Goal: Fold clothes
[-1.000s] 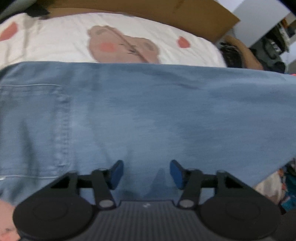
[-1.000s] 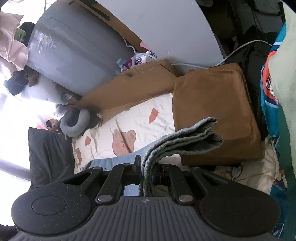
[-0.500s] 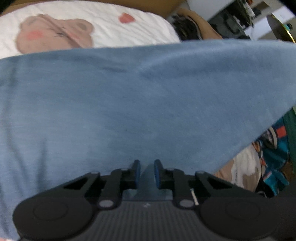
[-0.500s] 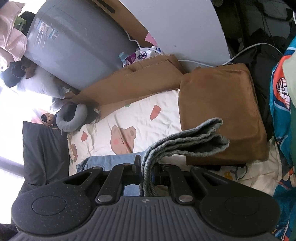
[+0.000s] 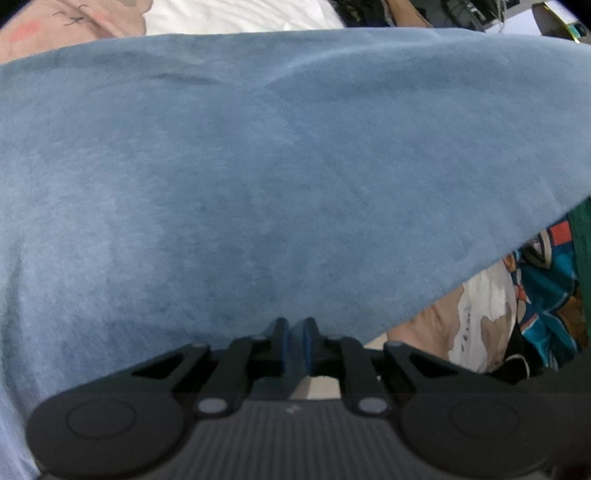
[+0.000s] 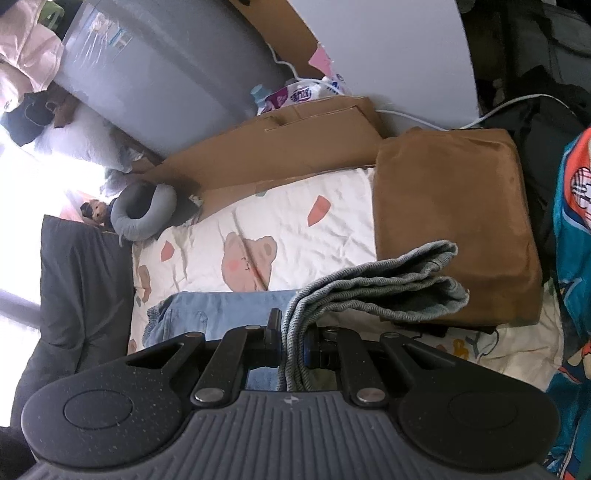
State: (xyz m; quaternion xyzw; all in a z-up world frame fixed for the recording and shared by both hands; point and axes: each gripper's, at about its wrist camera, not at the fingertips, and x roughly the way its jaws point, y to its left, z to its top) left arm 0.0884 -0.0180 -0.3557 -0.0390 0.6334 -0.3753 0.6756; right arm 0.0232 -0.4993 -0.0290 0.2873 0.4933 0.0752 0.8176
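Observation:
Light blue jeans [image 5: 258, 177] fill most of the left wrist view, stretched over the bear-print bedsheet [image 5: 229, 14]. My left gripper [image 5: 294, 343] is shut on the jeans' near edge. In the right wrist view my right gripper [image 6: 291, 339] is shut on the folded leg ends of the jeans [image 6: 388, 288], which stick out forward, lifted above the bed. The waist part of the jeans [image 6: 207, 314] lies on the bedsheet [image 6: 295, 229] below and to the left.
A brown folded cushion [image 6: 450, 221] lies on the bed to the right. Cardboard [image 6: 280, 147] leans behind the bed. A grey neck pillow [image 6: 144, 210] and a dark grey pillow [image 6: 81, 280] are at the left. Colourful clothes [image 5: 546, 295] lie at the right.
My left gripper has closed from open onto the jeans' edge and moved right along the cloth. My right gripper has kept its hold and risen slightly.

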